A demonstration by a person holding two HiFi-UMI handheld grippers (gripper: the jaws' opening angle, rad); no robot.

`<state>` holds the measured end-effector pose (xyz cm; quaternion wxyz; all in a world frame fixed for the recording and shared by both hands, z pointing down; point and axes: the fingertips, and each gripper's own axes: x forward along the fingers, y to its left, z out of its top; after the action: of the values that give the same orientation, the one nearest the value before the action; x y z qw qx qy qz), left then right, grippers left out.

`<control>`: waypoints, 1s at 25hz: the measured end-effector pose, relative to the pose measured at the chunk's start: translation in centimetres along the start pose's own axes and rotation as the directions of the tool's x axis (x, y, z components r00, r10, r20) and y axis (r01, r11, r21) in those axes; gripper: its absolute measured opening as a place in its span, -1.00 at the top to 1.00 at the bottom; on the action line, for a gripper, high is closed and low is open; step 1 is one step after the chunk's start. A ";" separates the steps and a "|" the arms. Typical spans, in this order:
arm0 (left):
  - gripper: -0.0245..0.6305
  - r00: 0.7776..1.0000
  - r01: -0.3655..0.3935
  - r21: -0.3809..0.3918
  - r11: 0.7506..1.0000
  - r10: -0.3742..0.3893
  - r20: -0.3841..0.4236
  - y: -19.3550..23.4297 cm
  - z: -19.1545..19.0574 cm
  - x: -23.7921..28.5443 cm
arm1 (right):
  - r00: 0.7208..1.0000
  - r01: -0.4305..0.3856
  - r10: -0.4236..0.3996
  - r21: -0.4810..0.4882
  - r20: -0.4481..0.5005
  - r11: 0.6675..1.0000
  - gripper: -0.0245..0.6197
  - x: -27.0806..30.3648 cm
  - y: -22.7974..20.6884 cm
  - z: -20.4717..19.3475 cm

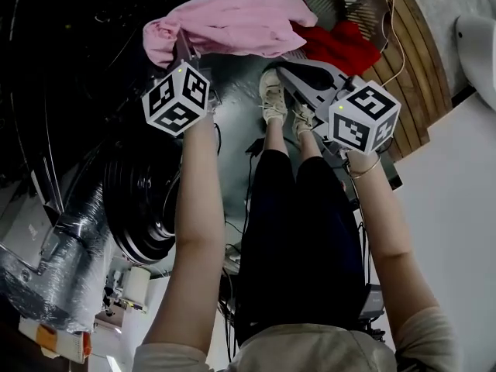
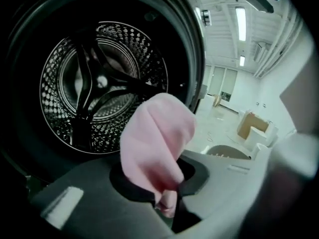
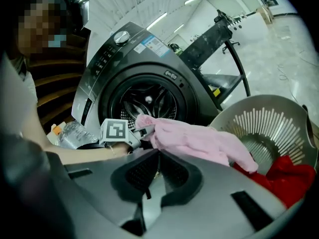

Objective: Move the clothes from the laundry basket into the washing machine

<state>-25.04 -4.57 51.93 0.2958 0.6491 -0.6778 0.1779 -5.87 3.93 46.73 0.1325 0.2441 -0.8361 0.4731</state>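
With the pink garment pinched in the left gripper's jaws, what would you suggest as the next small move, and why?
I'd probably push the left gripper forward into the drum before releasing. Its jaws are shut on the pink garment, the open drum lies straight ahead, and the garment's tail trails back toward the laundry basket.

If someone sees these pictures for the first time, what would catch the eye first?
First the pink garment, pinched in the left gripper and hanging before the washing machine's open drum. Then the red garment, lying in the grey laundry basket beside the machine.
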 end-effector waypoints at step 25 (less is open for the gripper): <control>-0.30 0.997 -0.020 -0.252 0.967 0.000 -0.081 3.1 1.1 6.3 | 1.000 -0.003 0.007 0.133 -0.029 0.991 0.87 -0.2 -1.7 -4.3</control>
<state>-28.14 -9.83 55.51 0.4022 0.5952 -0.6858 0.1174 -4.80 6.88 50.11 0.1270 0.2433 -0.8014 0.5315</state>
